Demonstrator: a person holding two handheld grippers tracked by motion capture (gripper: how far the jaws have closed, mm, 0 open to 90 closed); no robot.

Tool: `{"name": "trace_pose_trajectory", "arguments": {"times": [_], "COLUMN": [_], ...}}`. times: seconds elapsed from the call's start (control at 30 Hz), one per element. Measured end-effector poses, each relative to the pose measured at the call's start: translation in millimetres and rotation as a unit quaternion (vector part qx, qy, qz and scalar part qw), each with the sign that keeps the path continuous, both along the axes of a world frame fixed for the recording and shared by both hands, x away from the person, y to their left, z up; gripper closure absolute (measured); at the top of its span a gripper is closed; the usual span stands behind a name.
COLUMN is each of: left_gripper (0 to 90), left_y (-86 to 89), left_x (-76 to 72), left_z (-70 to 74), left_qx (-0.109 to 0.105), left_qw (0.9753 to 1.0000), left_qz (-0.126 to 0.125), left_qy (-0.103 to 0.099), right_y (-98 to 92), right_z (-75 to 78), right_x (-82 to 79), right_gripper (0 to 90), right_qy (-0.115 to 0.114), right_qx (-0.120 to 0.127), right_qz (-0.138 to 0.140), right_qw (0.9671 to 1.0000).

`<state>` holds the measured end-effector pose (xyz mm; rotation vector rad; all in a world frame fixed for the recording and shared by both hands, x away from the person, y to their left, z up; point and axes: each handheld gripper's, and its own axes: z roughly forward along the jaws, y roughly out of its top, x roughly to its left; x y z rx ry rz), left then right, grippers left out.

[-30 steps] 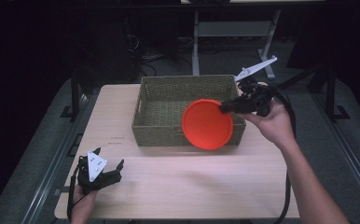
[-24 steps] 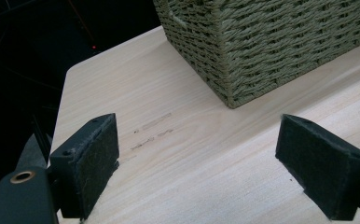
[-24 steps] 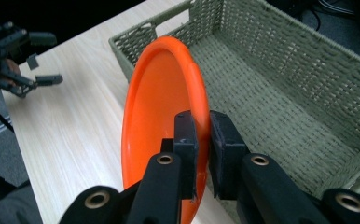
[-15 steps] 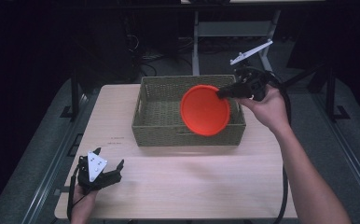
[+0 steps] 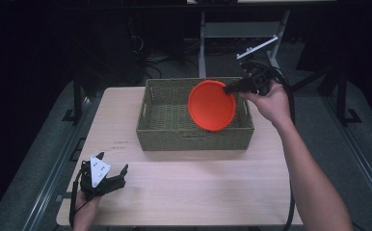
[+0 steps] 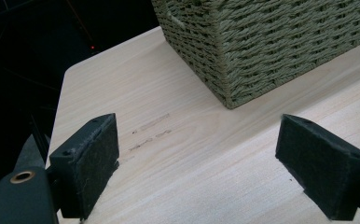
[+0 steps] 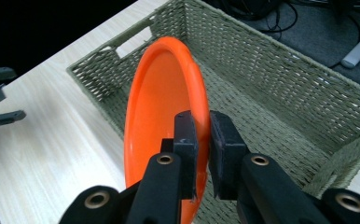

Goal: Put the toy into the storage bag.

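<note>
One orange plate (image 5: 212, 105) above woven basket (image 5: 167, 131)

Bright tabletop; dark, murky surroundings

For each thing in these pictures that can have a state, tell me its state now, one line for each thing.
Orange plate: held on edge, tilted, above the basket's inside, gripped at its rim.
Woven basket: upright on the table, nothing seen lying in it.
Right claw: shut on the orange plate's rim.
Left claw: open, holds nothing, low over the table.
</note>
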<state>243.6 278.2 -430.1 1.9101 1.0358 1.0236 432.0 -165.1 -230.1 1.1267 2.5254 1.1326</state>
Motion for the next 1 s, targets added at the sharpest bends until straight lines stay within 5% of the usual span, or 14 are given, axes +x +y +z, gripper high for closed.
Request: {"name": "trace_pose_trajectory", "arguments": {"times": [0.57,1.0], "left_gripper": [12.8,12.8], "left_y": [-0.7,-1.9], "left_x": [0.0,-0.3], "left_z": [-0.1,-0.1], "left_qx": [-0.005,-0.003], "left_qw": [1.0000,1.0000], "left_qz": [-0.001,-0.006], "left_qy": [-0.004,-0.003], "right_y": [4.4,7.7], "right_z": [-18.9,-49.0], "right_x": [30.3,50.1], "right_gripper": [81.9,81.8], "right_qy": [0.014,0.032], "right_qx": [0.004,0.018], "right_qz": [-0.034,-0.056], "right_qw": [0.9993,0.9977]}}
